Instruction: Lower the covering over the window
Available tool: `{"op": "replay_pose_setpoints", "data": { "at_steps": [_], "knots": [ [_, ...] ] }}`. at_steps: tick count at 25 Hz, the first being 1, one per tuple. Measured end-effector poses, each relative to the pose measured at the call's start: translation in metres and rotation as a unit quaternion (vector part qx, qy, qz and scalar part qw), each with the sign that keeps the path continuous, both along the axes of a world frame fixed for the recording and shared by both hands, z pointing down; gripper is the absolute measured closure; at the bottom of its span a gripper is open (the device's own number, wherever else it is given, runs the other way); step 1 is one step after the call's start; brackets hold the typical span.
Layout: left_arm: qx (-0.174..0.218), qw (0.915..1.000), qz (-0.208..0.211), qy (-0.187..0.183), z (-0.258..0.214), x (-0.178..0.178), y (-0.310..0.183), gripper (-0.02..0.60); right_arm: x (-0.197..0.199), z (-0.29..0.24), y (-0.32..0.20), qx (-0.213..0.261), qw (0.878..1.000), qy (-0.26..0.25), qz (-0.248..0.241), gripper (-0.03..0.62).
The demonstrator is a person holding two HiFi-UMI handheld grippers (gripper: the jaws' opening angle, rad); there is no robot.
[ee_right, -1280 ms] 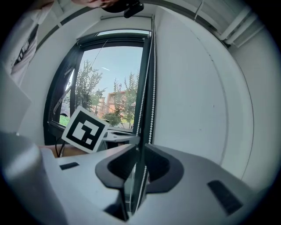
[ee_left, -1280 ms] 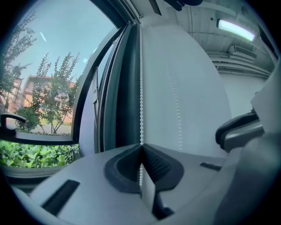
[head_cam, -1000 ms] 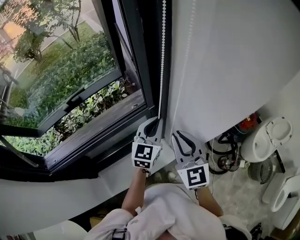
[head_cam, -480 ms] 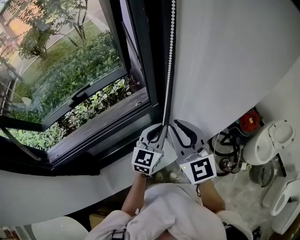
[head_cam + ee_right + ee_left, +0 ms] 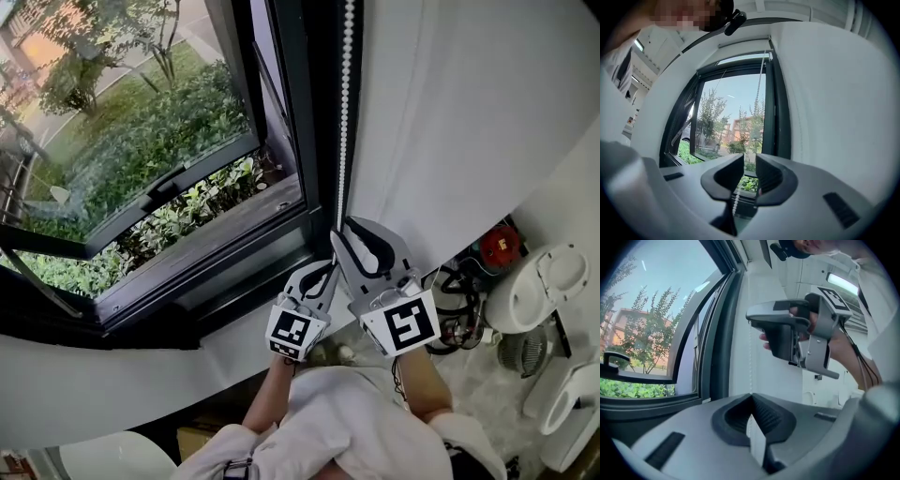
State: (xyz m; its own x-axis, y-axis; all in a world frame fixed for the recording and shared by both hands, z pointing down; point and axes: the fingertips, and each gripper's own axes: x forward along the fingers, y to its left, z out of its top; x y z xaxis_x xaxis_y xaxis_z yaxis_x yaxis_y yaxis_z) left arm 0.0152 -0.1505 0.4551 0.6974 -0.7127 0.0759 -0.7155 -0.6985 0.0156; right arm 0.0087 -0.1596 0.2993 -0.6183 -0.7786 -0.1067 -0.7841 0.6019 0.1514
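A white bead chain [image 5: 345, 112] hangs down the dark window frame [image 5: 300, 141] at the window's right side. My left gripper [image 5: 327, 269] is shut on the bead chain [image 5: 750, 357], which rises straight from its closed jaws [image 5: 751, 398]. My right gripper [image 5: 345, 227] is higher, at the chain. Its jaws have just been opening and stand apart in the right gripper view [image 5: 749, 164], with the chain [image 5: 735, 200] loose between them low down. The right gripper [image 5: 761, 319] also shows in the left gripper view. The glass [image 5: 736, 126] is uncovered, with a white bar [image 5: 740, 45] above it.
A white wall [image 5: 469, 112] is to the right of the frame and a white sill [image 5: 141, 394] below it. The sash is swung outward with its handle [image 5: 167, 189] over green shrubs. On the floor at the right are a white appliance [image 5: 530, 281], a red thing [image 5: 497, 244] and cables [image 5: 455, 305].
My right gripper has risen past the left one to the chain, with its jaws wider apart. My left gripper has come down and back a little, still on the chain.
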Motion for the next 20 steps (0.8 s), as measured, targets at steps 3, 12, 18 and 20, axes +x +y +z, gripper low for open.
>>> {"op": "replay_pose_setpoints", "data": {
  "at_steps": [3,12,18,20],
  "knots": [
    [0.001,1.0,0.005,0.003,0.001,0.001,0.003,0.569,-0.007,0.001,0.0,0.008,1.0,0.0,-0.005,0.578],
    [-0.019,0.9998,0.003,-0.006,0.021,-0.003,0.01,0.569,-0.019,0.025,0.007,-0.033,0.999,-0.026,-0.029,0.597],
    [-0.045,0.999,-0.002,-0.006,0.047,-0.008,0.017,0.569,-0.022,0.05,0.01,-0.058,0.997,-0.024,-0.04,0.597],
    [-0.052,0.9986,0.001,-0.006,0.055,-0.008,0.019,0.569,-0.022,0.058,0.012,-0.066,0.997,-0.026,-0.044,0.597]
  ]
}}
